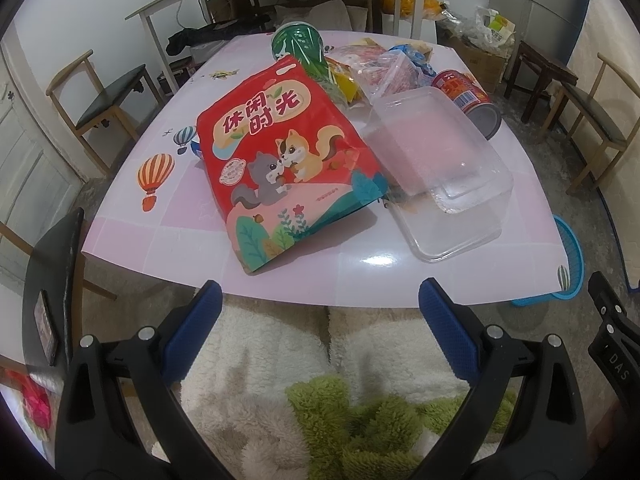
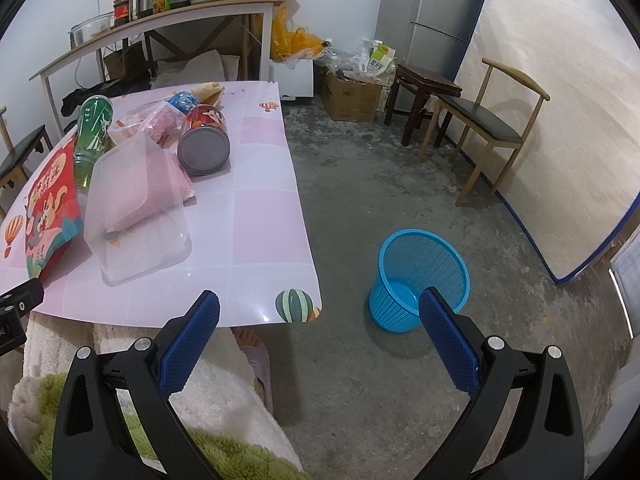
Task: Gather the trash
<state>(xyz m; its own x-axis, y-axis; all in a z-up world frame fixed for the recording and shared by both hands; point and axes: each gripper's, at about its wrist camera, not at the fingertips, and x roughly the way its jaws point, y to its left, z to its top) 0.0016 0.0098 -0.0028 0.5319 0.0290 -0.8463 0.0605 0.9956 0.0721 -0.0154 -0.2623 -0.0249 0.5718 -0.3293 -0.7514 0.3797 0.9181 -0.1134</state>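
Trash lies on a pink table (image 1: 320, 280): a red snack bag with squirrels (image 1: 284, 160), a clear plastic box (image 1: 440, 168), a red can on its side (image 1: 472, 100), a green can (image 1: 298, 46) and several wrappers (image 1: 380, 64). My left gripper (image 1: 320, 312) is open and empty, just short of the table's near edge, facing the bag. My right gripper (image 2: 320, 328) is open and empty, off the table's (image 2: 256, 240) right corner. A blue mesh bin (image 2: 420, 280) stands on the floor beside its right finger. The box (image 2: 132, 208), red can (image 2: 204, 140) and bag (image 2: 48, 208) also show in the right wrist view.
Wooden chairs stand at the left (image 1: 104, 100) and right (image 2: 488, 128). A side table (image 2: 160, 24) with jars and a cooker is behind. A fridge (image 2: 432, 20), cardboard box (image 2: 352, 96) and stool (image 2: 424, 88) are at the back. A mattress (image 2: 560, 120) leans on the right wall.
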